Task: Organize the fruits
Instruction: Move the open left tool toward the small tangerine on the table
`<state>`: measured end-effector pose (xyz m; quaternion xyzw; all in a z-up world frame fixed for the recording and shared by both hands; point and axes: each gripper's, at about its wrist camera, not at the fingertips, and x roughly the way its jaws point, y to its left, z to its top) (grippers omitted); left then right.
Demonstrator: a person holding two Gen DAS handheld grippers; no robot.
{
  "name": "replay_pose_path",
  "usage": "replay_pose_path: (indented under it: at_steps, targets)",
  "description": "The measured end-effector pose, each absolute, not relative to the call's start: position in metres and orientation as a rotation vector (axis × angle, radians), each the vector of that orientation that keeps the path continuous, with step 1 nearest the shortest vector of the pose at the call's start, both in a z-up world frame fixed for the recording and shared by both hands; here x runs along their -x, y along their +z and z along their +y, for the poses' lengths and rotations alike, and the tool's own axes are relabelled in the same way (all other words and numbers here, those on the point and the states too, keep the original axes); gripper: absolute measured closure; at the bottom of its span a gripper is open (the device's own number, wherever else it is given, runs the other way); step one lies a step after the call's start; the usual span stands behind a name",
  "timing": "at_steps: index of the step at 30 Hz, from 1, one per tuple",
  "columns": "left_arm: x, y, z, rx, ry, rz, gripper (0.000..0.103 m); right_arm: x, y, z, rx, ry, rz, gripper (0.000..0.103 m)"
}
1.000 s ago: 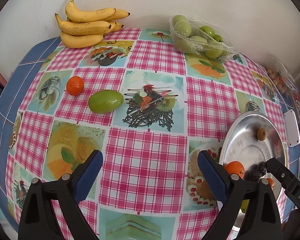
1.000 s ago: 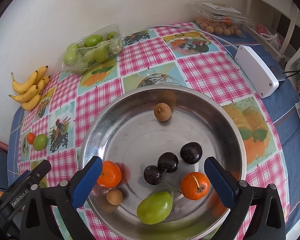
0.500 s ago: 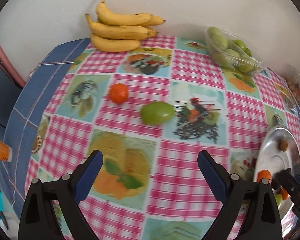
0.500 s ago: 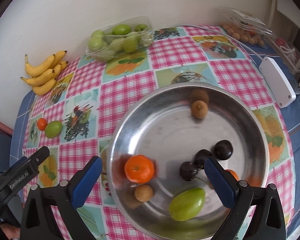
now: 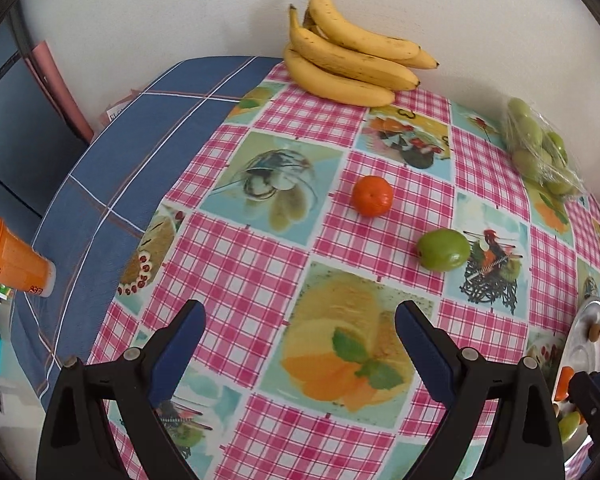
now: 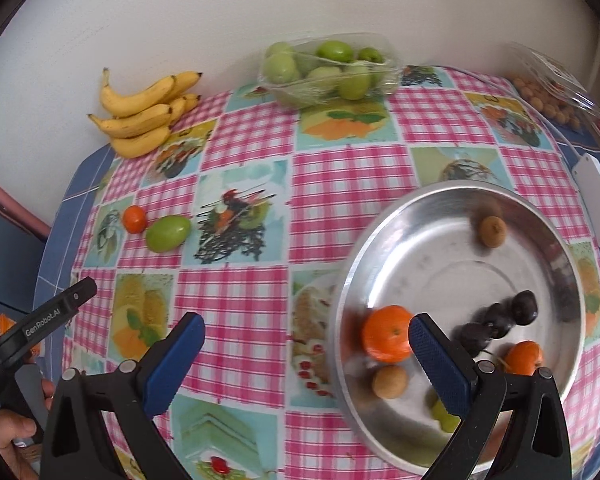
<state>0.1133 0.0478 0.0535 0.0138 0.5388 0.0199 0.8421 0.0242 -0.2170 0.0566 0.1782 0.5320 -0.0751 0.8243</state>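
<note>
A loose orange (image 5: 372,195) and a green fruit (image 5: 444,249) lie on the checked tablecloth, ahead of my left gripper (image 5: 300,332), which is open and empty. Both show small in the right wrist view, the orange (image 6: 134,219) and the green fruit (image 6: 168,233). My right gripper (image 6: 306,340) is open and empty, just left of the steel bowl (image 6: 352,280). The bowl holds two oranges (image 6: 388,333), dark plums (image 6: 512,312), two small brown fruits (image 6: 493,230) and a green fruit partly hidden by my right finger.
A bunch of bananas (image 5: 352,64) lies by the far wall. A clear tray of green fruits (image 6: 328,66) stands beside it. A bag of small brown fruits (image 6: 548,96) and a white box (image 6: 596,204) lie at the right. An orange cup (image 5: 12,260) stands off the table's left edge.
Both grippers have swung left. The loose orange and green fruit now sit more central before the left gripper. The bowl has slid to the right in the right wrist view.
</note>
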Motion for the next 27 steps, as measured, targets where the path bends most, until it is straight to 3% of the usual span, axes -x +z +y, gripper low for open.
replay_pose_path:
  at_steps: [27]
  targets:
    - [-0.182,0.031,0.065,0.121,-0.068,1.098,0.008,-0.116,0.048,-0.143,-0.283,0.015,0.997,0.000]
